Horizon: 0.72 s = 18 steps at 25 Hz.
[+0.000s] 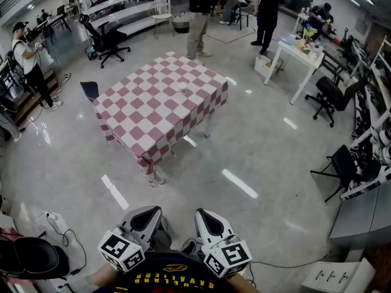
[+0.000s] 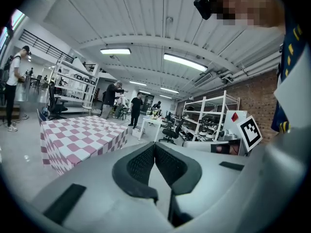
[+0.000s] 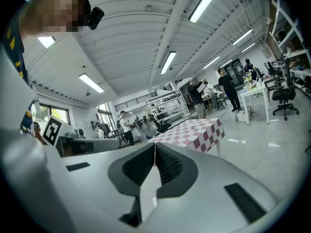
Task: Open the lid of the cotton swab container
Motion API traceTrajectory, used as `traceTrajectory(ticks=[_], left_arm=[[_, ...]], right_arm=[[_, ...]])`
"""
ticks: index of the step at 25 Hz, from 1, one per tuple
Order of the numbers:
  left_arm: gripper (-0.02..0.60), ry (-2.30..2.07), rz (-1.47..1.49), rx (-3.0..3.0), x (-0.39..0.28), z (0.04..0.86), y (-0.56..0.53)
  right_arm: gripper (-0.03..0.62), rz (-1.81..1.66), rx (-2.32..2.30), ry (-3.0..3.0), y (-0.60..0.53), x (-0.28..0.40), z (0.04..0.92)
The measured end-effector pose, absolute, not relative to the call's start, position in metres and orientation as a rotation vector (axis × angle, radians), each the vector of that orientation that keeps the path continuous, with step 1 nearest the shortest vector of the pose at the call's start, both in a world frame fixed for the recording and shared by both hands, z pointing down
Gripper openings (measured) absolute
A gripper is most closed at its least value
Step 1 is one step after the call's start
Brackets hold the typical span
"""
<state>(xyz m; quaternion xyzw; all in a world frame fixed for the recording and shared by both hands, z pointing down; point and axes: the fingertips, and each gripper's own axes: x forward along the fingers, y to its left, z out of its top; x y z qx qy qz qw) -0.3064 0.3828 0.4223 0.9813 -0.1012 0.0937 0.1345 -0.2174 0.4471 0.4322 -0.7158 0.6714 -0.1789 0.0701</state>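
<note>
Across the glossy floor [image 1: 256, 157] from us stands the checkered tabletop [image 1: 160, 112], well apart from both hands. We cannot pick out the cotton swab container for certain. A pale speck [image 1: 181, 91] near the middle of the cloth may be it, too small to tell.

The left gripper [image 2: 155, 145] and the right gripper [image 3: 154, 145] are held close to our body, jaws clenched pad to pad with nothing between them.

We expect such a container to be light, smooth, thin-walled plastic that slides easily on cloth and tips if pushed high up. So we would pinch the body low with one set of jaws and take the lid at its rim or tab with the other, pressing gently so the walls do not buckle.

Room for moving looks good. The stretch of floor to the tabletop's near corner is open, and the cloth hangs over the edges and hides the legs. An office chair [image 1: 105, 38] and a standing person [image 1: 198, 17] lie beyond the far side, and a cable [image 1: 61, 227] trails by our feet on the left.
</note>
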Motion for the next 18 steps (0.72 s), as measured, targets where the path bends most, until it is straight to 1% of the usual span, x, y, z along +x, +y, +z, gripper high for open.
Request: traceTrajectory(ticks=[8,18], left_arm=[[0.003,-0.245,0.312,2.847,-0.285,0.426,0.347],[0.003,-0.118,0.250,2.838,-0.235,0.422,0.251]], right_arm=[[0.011,-0.598,-2.206,1.961,0.413,-0.201,0.444],[0.011,-0.588,-2.337,1.878,0.331,-0.158,0.436]])
